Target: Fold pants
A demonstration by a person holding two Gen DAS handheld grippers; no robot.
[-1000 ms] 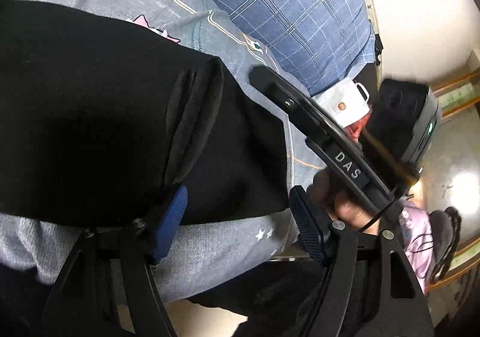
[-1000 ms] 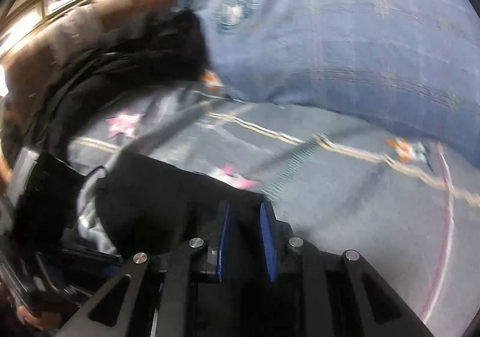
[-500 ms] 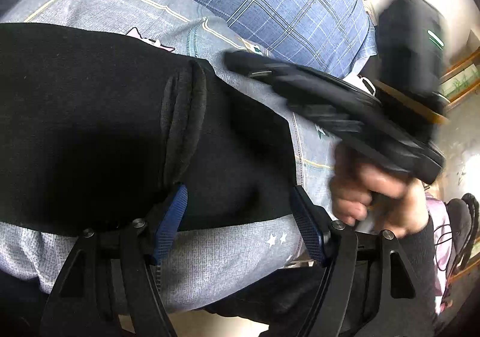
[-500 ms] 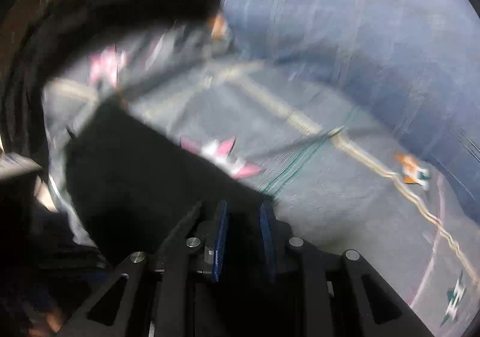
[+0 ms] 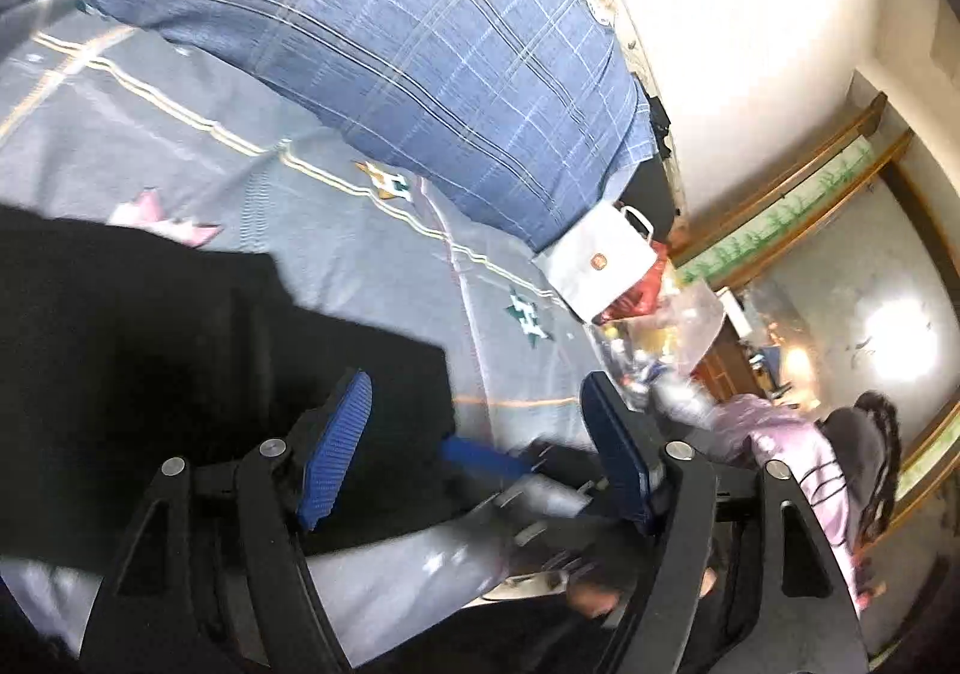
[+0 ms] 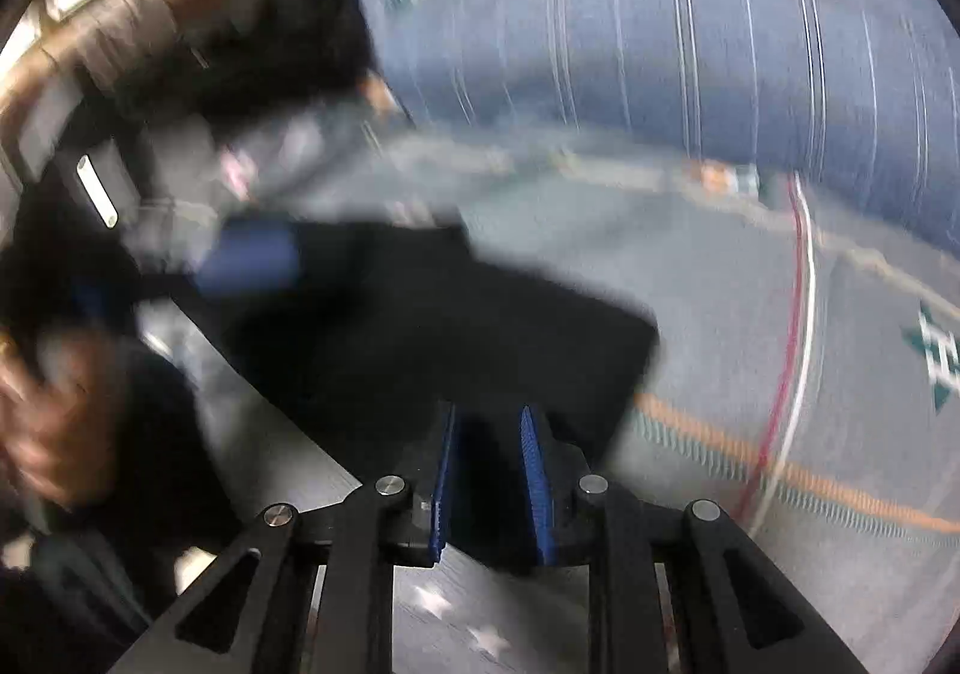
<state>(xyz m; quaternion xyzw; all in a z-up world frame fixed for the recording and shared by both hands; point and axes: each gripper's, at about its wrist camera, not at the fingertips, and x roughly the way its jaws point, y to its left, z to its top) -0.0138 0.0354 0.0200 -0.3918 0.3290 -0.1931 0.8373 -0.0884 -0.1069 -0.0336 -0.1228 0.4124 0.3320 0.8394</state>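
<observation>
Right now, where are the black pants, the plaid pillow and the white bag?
black pants (image 5: 150,344), left wrist view, flat middle.
plaid pillow (image 5: 372,50), left wrist view, top face.
white bag (image 5: 600,266), left wrist view, front panel.

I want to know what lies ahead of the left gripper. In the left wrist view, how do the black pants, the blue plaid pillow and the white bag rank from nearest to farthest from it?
From the left gripper:
1. Black pants, directly under and left of the fingers.
2. White bag, ahead to the right, at the bed's edge.
3. Blue plaid pillow, ahead at the top; its near corner by the bag is about level with it.

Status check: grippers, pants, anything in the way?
Left gripper open over black pants. Right gripper shut on pants edge. Plaid pillow beyond, clear.
</observation>
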